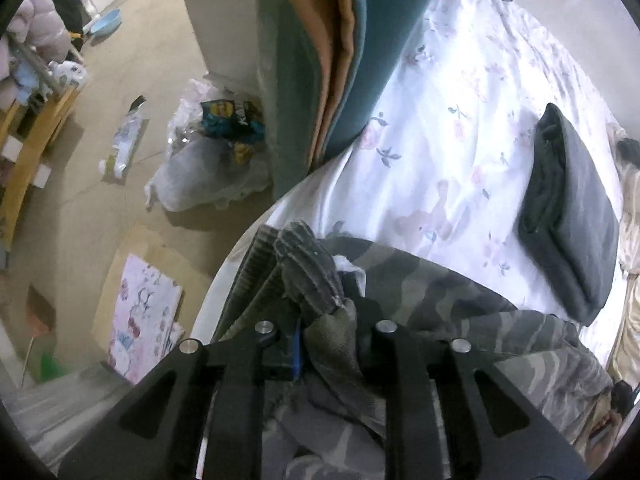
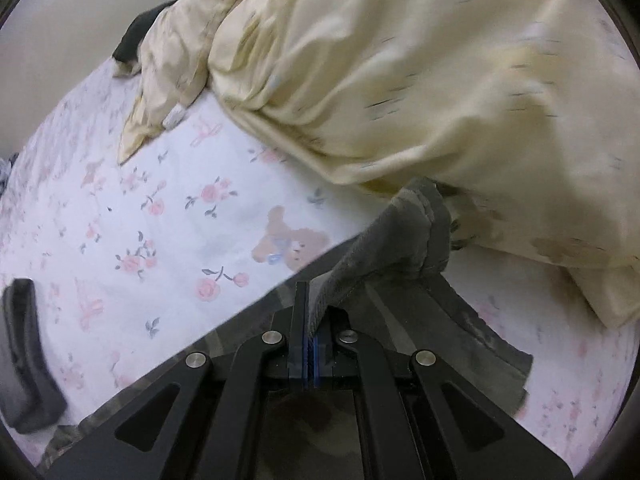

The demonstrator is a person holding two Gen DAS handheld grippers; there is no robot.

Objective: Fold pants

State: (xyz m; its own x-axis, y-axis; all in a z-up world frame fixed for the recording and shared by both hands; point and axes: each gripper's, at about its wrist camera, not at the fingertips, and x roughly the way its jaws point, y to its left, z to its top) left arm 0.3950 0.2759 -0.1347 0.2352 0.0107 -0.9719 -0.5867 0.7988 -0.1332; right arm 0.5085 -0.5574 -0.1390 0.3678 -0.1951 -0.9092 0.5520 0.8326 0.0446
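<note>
The camouflage pants (image 1: 480,312) lie bunched on the floral bed sheet (image 1: 440,128) at the bed's near edge. My left gripper (image 1: 326,344) is shut on a thick fold of them, near the ribbed grey cuff (image 1: 304,268). In the right wrist view my right gripper (image 2: 312,344) is shut on the pants' grey ribbed edge (image 2: 400,236), with the cloth (image 2: 472,320) pulled taut across the sheet (image 2: 140,220).
A folded dark grey garment (image 1: 572,216) lies on the bed, also at the left edge (image 2: 24,356) of the right wrist view. A cream duvet (image 2: 420,80) is heaped beyond the right gripper. A teal and orange curtain (image 1: 328,60), bags (image 1: 216,148) and boxes (image 1: 144,320) are on the floor.
</note>
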